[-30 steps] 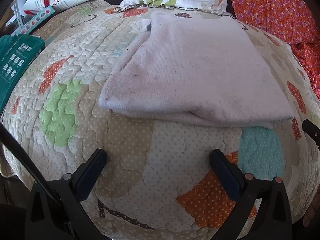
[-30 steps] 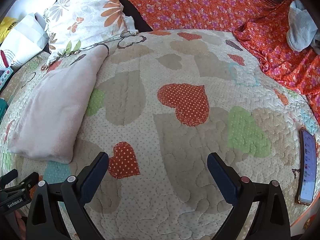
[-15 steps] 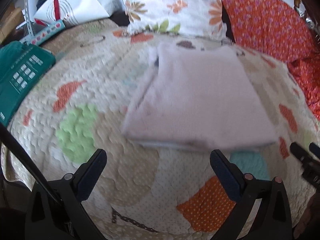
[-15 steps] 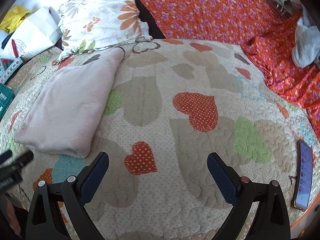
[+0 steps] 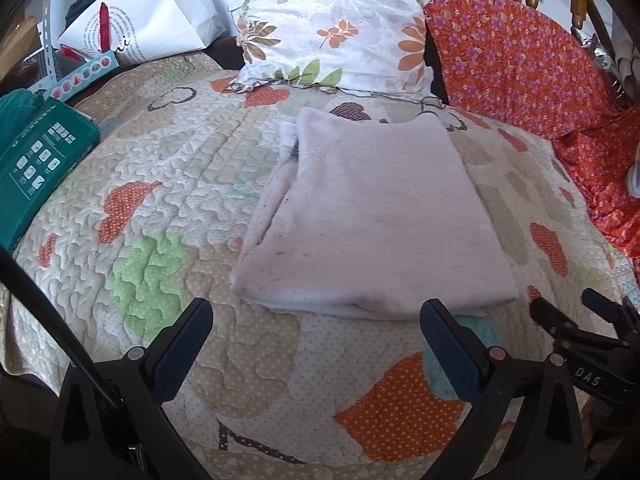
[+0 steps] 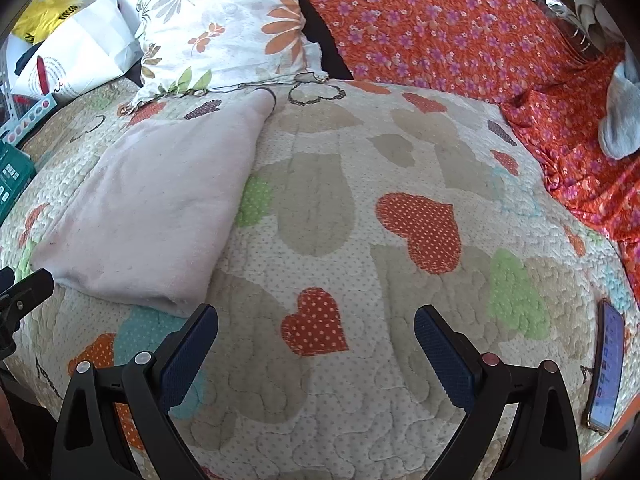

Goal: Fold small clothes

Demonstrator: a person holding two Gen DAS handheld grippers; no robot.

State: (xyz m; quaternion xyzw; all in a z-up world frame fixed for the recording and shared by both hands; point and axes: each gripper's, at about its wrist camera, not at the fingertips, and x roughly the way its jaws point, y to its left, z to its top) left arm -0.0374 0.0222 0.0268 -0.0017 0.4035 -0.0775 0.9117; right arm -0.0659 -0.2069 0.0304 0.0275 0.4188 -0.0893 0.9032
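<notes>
- Left wrist view: the left gripper [image 5: 316,322] was spread wide and held nothing, its two fingers low in the frame over the quilt [image 5: 168,184].
- The folded pale pink garment [image 5: 376,220] lay flat on the quilt at the centre of the frame, its near folded edge just beyond the fingertips and not touching them.
- A flowered pillow [image 5: 332,24] stood at the top centre, an orange flowered cloth [image 5: 520,64] at the upper right, a green box [image 5: 36,160] at the left edge, and a white bag [image 5: 144,28] at the upper left.
- Right wrist view: the right gripper [image 6: 316,332] was also released and empty, over the heart-patterned quilt at the lower centre.
- There the garment lay in the left half of the frame, apart from the fingers.
- A phone [image 6: 608,368] lay at the lower right edge of the quilt.
</notes>
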